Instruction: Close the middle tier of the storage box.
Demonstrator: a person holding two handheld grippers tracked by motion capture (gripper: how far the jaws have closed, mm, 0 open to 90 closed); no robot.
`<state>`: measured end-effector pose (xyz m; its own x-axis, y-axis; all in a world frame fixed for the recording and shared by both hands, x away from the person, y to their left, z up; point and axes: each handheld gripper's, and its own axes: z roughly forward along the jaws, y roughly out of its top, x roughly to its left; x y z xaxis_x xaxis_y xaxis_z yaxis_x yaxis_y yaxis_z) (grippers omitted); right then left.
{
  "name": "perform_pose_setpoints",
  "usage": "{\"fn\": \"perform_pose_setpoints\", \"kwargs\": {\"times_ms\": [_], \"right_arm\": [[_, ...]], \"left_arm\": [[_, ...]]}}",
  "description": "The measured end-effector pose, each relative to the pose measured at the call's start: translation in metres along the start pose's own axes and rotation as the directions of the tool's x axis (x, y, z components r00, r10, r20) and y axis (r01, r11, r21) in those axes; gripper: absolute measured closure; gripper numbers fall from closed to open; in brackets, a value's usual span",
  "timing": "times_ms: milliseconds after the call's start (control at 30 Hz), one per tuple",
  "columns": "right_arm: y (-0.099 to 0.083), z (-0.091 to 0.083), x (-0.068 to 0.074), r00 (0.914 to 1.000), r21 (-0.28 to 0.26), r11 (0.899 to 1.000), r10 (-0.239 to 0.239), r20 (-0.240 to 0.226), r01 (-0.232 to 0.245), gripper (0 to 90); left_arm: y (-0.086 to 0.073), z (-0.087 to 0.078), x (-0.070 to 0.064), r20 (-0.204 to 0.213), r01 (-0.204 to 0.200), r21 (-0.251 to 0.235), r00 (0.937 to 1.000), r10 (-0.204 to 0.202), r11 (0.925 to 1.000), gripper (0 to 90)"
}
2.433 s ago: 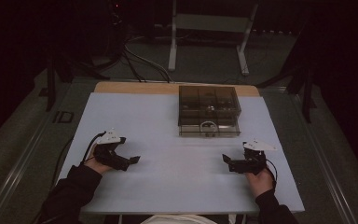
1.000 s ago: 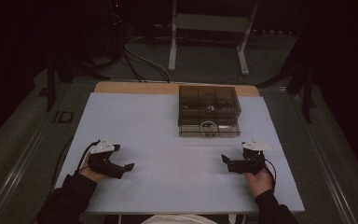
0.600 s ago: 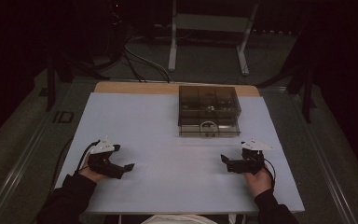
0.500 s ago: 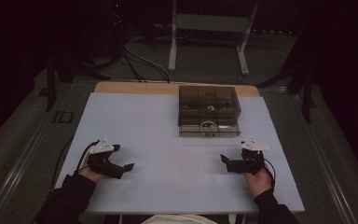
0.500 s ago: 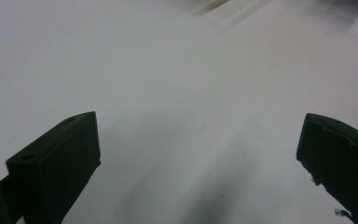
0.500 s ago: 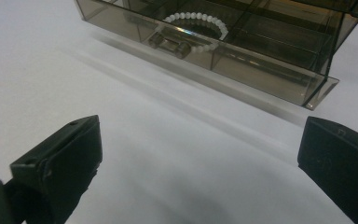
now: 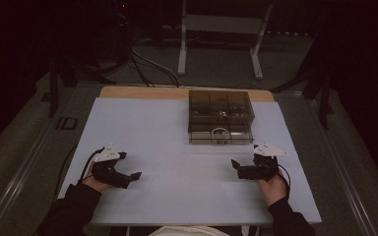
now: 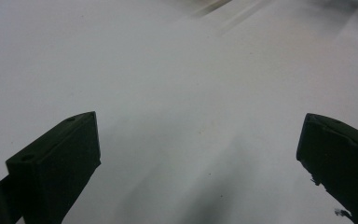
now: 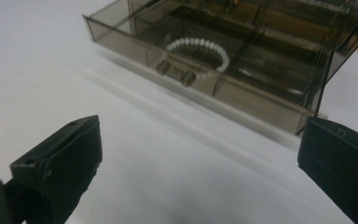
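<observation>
Mostly dim and hard to read from the high view: the smoky clear organizer box sits at the far middle of the white table, its compartments too dark to sort out, only a pale ring-like shape near its front wall. Right gripper view clears that up: a white bead bracelet lies in a front compartment of the organizer box, behind a small clasp on the front wall; the box's far cells are cut off by the frame edge. Right gripper rests near the box's front right corner, jaws spread wide with nothing between them, right gripper aimed at the box. Left gripper lies well apart from the box, toward the table's near left, jaws also spread wide over bare table; left gripper view is blurry at its top.
</observation>
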<state>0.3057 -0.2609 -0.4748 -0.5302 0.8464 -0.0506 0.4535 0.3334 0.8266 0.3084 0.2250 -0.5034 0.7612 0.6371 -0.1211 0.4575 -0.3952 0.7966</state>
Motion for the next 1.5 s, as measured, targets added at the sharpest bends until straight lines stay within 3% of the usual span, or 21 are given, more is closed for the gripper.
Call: {"fn": "perform_pose_setpoints", "kwargs": {"times_ms": [467,767,1133,1500], "right_arm": [[0.031,0.004,0.010,0.9986,-0.015,0.999,-0.039,0.034,0.040,0.0],[0.042,0.018,0.016,0.9952,0.011,1.000,-0.022,0.096,0.021,0.0],[0.032,0.038,0.018,0.9903,0.045,0.999,0.024,0.137,-0.030,0.0],[0.015,0.049,0.013,0.9896,0.090,0.993,0.059,0.131,-0.071,0.0]], "left_arm": [[0.000,0.001,-0.002,0.005,-0.002,0.001,1.0000,0.002,1.0000,0.9],[0.000,0.001,-0.003,0.008,-0.002,-0.002,1.0000,0.002,1.0000,0.9],[0.000,0.001,-0.002,0.004,0.000,0.000,1.0000,0.000,1.0000,0.9],[-0.001,0.002,-0.001,0.003,0.006,-0.001,1.0000,-0.006,1.0000,0.9]]}}
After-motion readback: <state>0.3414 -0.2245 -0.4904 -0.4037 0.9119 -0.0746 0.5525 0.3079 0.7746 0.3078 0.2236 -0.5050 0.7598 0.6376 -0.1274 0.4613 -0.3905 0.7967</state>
